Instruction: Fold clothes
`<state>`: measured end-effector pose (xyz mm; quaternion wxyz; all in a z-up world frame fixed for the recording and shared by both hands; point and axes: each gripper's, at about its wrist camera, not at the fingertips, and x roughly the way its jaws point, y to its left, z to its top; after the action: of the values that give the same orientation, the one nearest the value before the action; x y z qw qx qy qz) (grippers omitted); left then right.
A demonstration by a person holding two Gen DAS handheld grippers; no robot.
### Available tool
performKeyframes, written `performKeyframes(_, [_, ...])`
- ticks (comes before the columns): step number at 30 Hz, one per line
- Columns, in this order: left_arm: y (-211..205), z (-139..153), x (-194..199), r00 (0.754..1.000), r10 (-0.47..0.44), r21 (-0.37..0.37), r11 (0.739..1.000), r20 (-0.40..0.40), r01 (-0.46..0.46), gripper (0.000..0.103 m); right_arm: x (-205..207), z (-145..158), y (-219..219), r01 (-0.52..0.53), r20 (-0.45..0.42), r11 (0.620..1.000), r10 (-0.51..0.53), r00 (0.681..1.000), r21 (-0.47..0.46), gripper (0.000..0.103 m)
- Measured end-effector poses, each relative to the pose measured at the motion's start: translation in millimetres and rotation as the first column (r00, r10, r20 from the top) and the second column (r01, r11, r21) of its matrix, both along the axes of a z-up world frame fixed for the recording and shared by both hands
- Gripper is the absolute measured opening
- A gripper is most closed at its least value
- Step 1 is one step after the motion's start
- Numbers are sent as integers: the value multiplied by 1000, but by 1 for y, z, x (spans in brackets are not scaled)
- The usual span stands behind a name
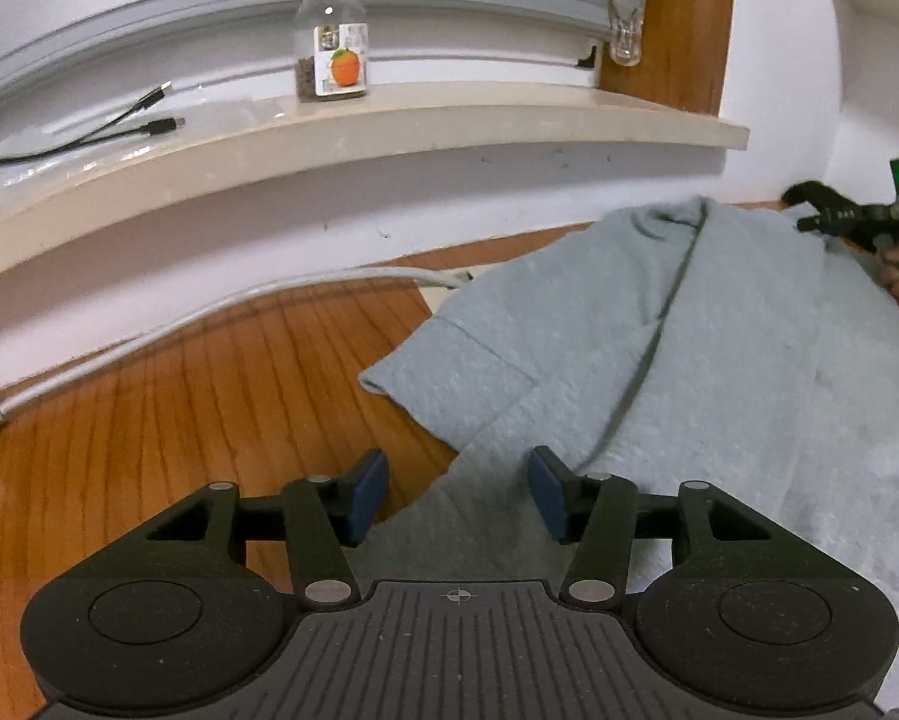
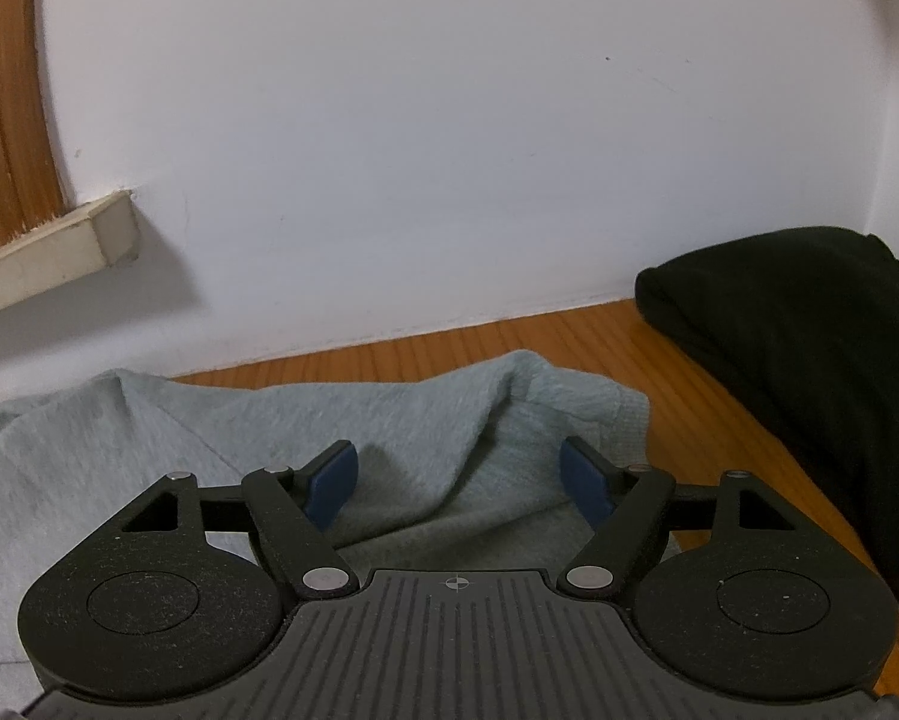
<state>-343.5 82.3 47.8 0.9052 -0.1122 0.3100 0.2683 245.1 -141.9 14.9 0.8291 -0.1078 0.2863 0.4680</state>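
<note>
Two spread grippers, left (image 1: 458,495) and right (image 2: 455,483), are held empty over a soft, limp grey garment (image 1: 659,360); its hemmed edges are judged the best hold.

Operator A: I see a wooden tabletop (image 1: 167,396) running to a white wall. What do you log on it?

Operator B: I record a light grey garment (image 1: 659,360) spread at right, a grey cable (image 1: 209,309) along the far edge, and a folded black cloth (image 2: 809,330) far right.
</note>
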Motion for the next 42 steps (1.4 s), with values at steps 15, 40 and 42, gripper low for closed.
performKeyframes(15, [12,13,-16,992,118,16,993,-31,-118,16,1,0,1,3,0,1000,-3,1000,-1,74])
performKeyframes(40, [-83,-22,221,945,-317,0,948,84,318,86,3,49,-127,-107,83,994,109,990,-36,34])
performKeyframes(42, [-93,-31,231,937,-349,22,937,29,348,86,-2,39,-136,-140,50,989,142,989,-40,34])
